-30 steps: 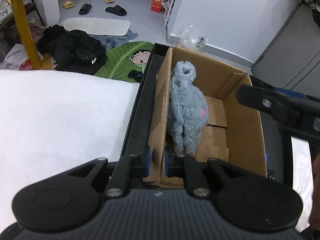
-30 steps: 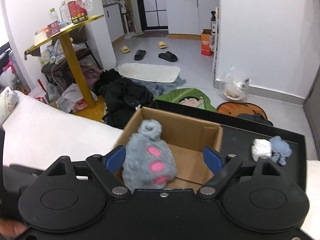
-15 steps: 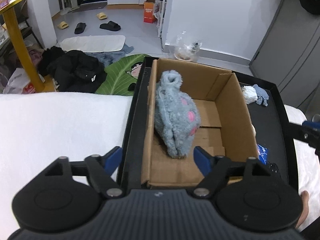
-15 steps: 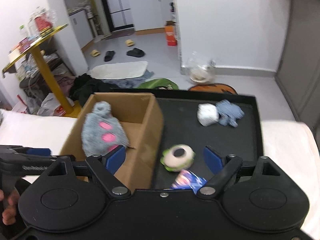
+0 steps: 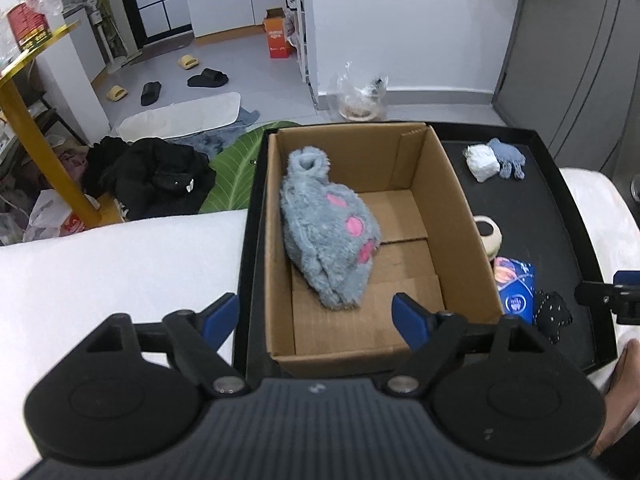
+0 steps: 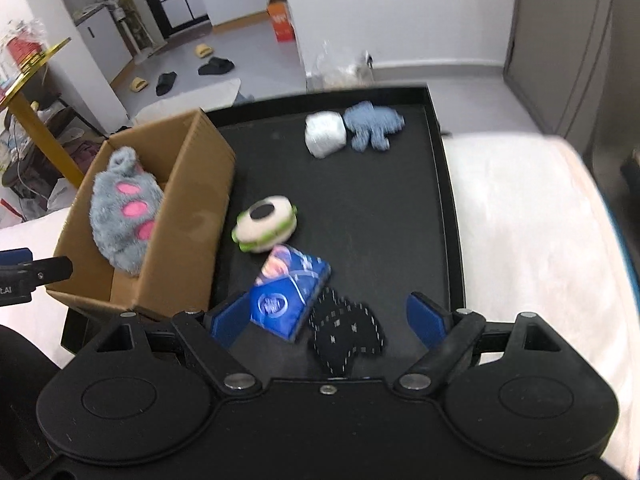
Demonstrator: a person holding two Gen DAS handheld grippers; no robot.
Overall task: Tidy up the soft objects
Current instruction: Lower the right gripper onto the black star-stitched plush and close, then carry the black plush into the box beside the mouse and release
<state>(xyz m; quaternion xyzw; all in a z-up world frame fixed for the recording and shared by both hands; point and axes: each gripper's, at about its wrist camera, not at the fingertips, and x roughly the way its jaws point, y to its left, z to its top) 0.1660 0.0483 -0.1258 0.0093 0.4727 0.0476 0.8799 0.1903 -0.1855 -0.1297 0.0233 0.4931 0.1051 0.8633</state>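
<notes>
A grey plush paw with pink pads [image 5: 328, 232] lies free inside the cardboard box [image 5: 448, 184], leaning on its left wall. My left gripper [image 5: 316, 314] hovers open over the box's near end, touching nothing. My right gripper [image 6: 326, 318] is open above the black tray [image 6: 360, 208]. Between and just beyond its fingers lie a blue packet [image 6: 288, 292] and a black dotted soft piece [image 6: 348, 336], neither one gripped. A burger-shaped plush [image 6: 264, 224] sits beside the box. A white bundle [image 6: 324, 134] and a blue knitted glove [image 6: 372, 126] lie at the tray's far end.
The tray rests on a white padded surface [image 5: 100, 264], with pinkish bedding [image 6: 520, 220] on its right. Beyond the tray the floor holds black clothes [image 5: 152, 176], a green mat, slippers and a yellow table leg [image 5: 44, 152]. A bare foot [image 5: 624, 384] shows at the lower right.
My left gripper has opened, let go of the grey plush paw and drawn back from the box. My right gripper has swung rightwards from the box to over the blue packet and black piece.
</notes>
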